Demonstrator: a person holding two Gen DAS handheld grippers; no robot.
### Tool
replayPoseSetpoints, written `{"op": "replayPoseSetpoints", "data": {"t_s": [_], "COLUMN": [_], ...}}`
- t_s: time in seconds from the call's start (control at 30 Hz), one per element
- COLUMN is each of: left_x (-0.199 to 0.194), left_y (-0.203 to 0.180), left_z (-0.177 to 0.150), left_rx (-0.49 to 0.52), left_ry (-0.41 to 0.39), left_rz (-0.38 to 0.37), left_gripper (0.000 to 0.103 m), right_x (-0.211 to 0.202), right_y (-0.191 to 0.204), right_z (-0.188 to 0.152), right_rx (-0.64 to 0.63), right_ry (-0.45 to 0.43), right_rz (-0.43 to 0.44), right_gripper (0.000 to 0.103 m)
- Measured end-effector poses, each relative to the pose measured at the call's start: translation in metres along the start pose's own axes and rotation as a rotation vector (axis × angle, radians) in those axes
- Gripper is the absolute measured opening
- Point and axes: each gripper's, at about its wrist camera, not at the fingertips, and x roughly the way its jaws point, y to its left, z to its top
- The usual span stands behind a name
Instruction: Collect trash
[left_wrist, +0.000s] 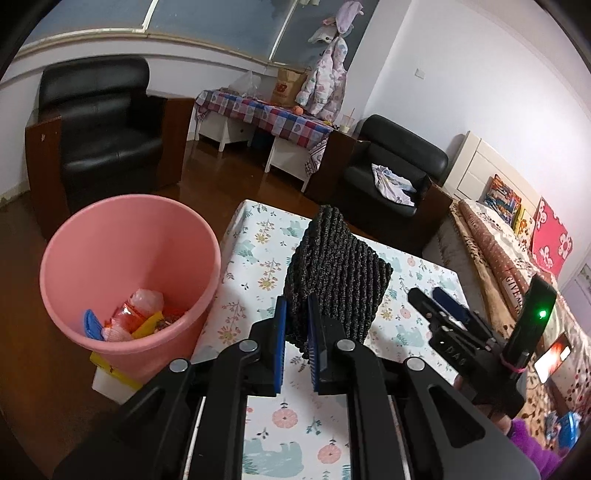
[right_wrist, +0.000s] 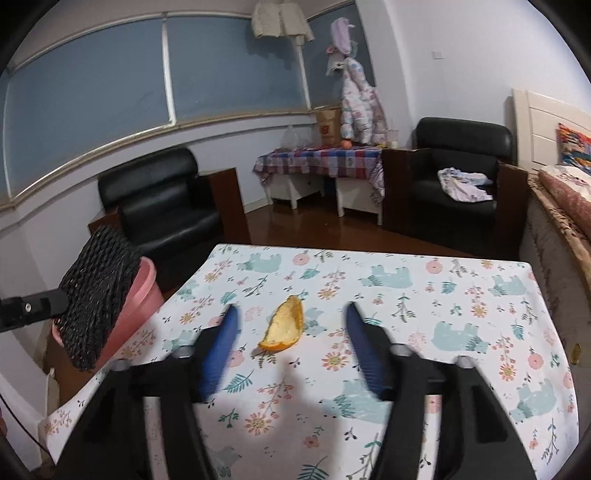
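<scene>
At centre frame the left gripper (left_wrist: 297, 325) pinched a black mesh pad (left_wrist: 338, 269) by its lower edge, right of the pink bin (left_wrist: 125, 236); it looked light and floppy; the right gripper (right_wrist: 291, 343), jaws spread, flanked an orange peel (right_wrist: 284, 326), thin and best nipped across its curl.

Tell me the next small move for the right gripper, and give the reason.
Probably ease the right gripper forward and down, then close on the orange peel. Its jaws stand wide open with the peel lying loose on the table between the fingertips, not touched yet.
</scene>
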Motion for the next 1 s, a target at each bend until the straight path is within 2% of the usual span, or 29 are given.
{"op": "replayPoseSetpoints", "data": {"t_s": [0.23, 0.37, 0.73, 0.87, 1.0], "left_x": [-0.019, -0.040, -0.100, -0.094, -0.065], "left_y": [-0.013, -0.027, -0.059, -0.062, -0.053], "left_z": [-0.002, 0.006, 0.065, 0.073, 0.063], "left_rx": [0.061, 0.094, 0.155, 0.151, 0.173], "left_ry": [-0.026, -0.075, -0.183, -0.186, -0.161], "left_rz": [0.007, -0.003, -0.006, -0.024, 0.028], "left_gripper": [0.010, 0.010, 0.010, 0.010, 0.010], "right_x": [-0.009, -0.011, -0.014, -0.013, -0.010], "right_y": [-0.005, -0.004, -0.009, -0.012, -0.016], "right_z": [-0.002, -0.002, -0.002, -0.002, -0.002], "right_rx": [0.022, 0.008, 0.041, 0.059, 0.075], "right_ry": [-0.025, -0.024, -0.035, -0.027, -0.004], "right_rz": [-0.028, -0.013, 0.070, 0.076, 0.087], "right_gripper": [0.071, 0.071, 0.072, 0.072, 0.072]}}
